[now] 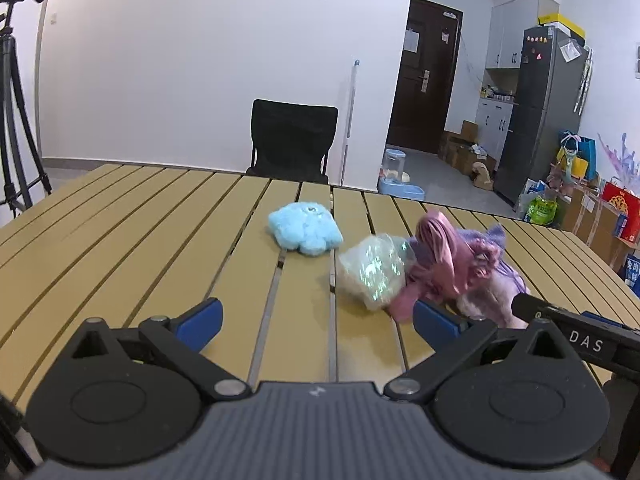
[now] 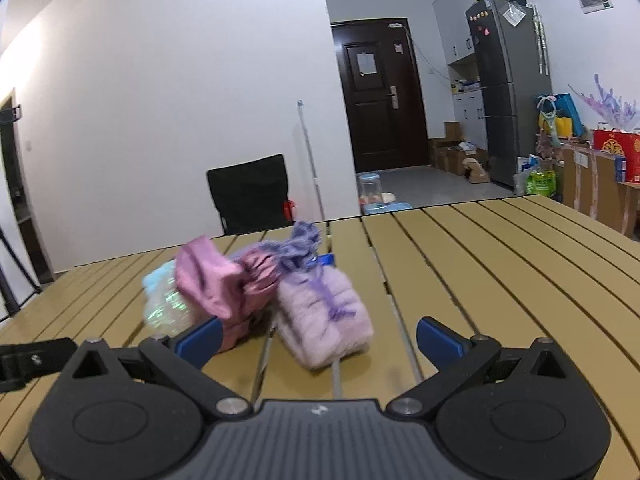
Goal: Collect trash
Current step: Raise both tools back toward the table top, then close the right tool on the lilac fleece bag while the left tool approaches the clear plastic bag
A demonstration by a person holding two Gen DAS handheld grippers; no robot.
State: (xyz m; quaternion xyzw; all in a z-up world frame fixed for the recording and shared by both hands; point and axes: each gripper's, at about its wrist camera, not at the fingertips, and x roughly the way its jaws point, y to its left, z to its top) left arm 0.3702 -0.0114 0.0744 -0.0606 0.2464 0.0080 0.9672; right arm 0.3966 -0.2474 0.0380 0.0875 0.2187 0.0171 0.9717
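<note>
Trash sits in a small cluster on the slatted wooden table (image 1: 120,232) ahead of you. Your left gripper (image 1: 316,322) hovers low over the tabletop with its blue-tipped fingers spread wide and nothing between them. Just ahead and to its right lies a crumpled clear plastic bag (image 1: 372,272), touching a pink cloth (image 1: 436,264) that is bunched against a fluffy lilac pouch (image 1: 492,300). A blue plush toy (image 1: 304,230) rests farther back, apart from the bag. Your right gripper (image 2: 318,338) is also spread, gripping nothing; from its camera the lilac pouch (image 2: 324,316) lies close in front, between the fingers' lines but not touched, with the pink cloth (image 2: 216,284) beside the left fingertip (image 2: 200,338) and the plastic bag (image 2: 168,304) behind that. A black chair (image 1: 294,140) stands at the table's far edge.
</note>
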